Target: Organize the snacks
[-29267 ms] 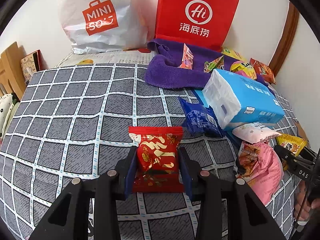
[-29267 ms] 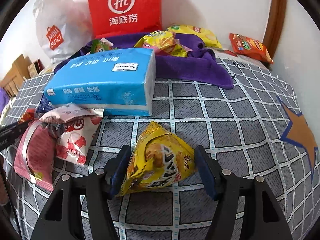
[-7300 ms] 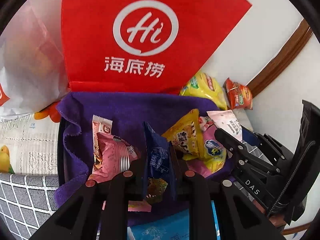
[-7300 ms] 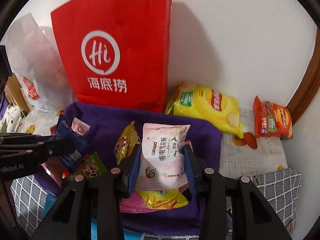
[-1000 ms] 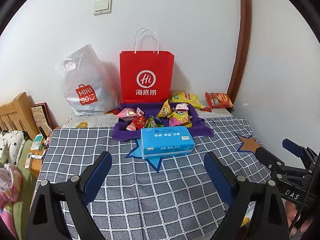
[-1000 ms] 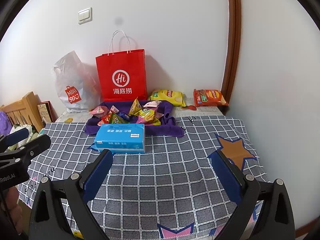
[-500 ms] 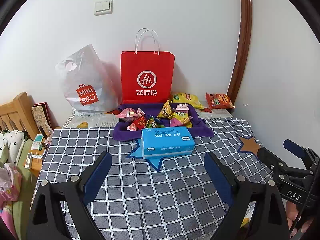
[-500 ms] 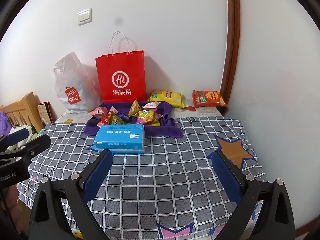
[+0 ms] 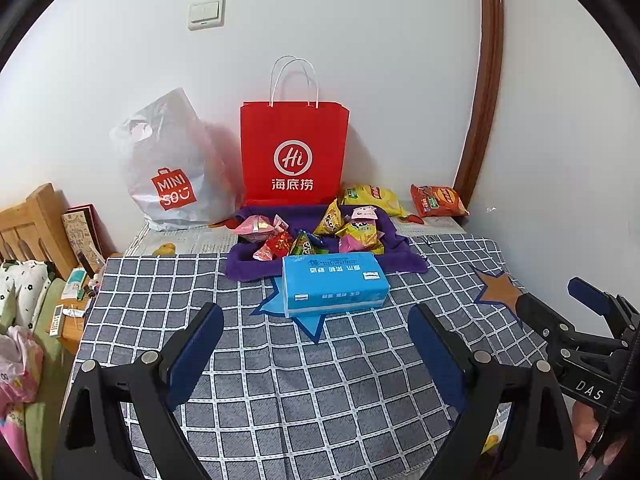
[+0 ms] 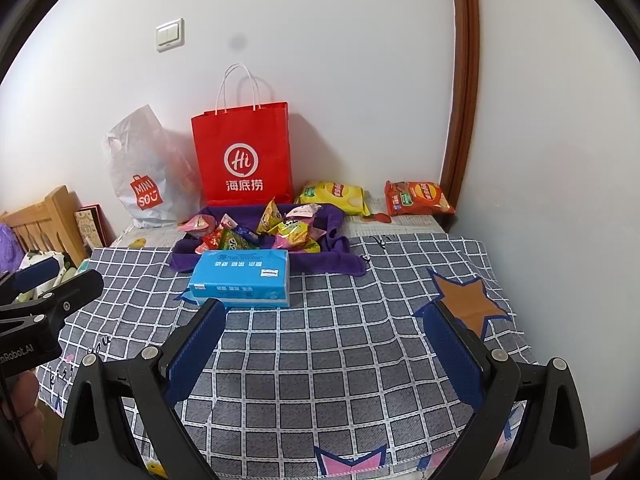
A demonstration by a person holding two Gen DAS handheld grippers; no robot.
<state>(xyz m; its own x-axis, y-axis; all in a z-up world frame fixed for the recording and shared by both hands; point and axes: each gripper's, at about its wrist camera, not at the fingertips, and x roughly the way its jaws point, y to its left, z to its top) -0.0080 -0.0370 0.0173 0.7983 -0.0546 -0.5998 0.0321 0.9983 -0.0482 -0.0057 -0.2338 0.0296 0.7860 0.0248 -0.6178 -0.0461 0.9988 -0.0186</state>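
Note:
Several small snack packets (image 9: 320,232) lie piled on a purple towel (image 9: 248,268) at the far side of the checked table; they also show in the right wrist view (image 10: 276,232). A yellow chip bag (image 9: 374,198) and an orange chip bag (image 9: 438,200) lie behind the towel near the wall. My left gripper (image 9: 316,344) is open and empty, held back over the table's near half. My right gripper (image 10: 326,340) is open and empty too, also well short of the towel.
A blue tissue pack (image 9: 334,282) lies in front of the towel. A red paper bag (image 9: 294,156) and a white plastic bag (image 9: 172,168) stand against the wall. A wooden bed frame (image 9: 36,224) and clutter sit left of the grey checked tablecloth (image 9: 280,380).
Both grippers stay wide open and empty. The views have shifted very slightly; nothing on the table has moved.

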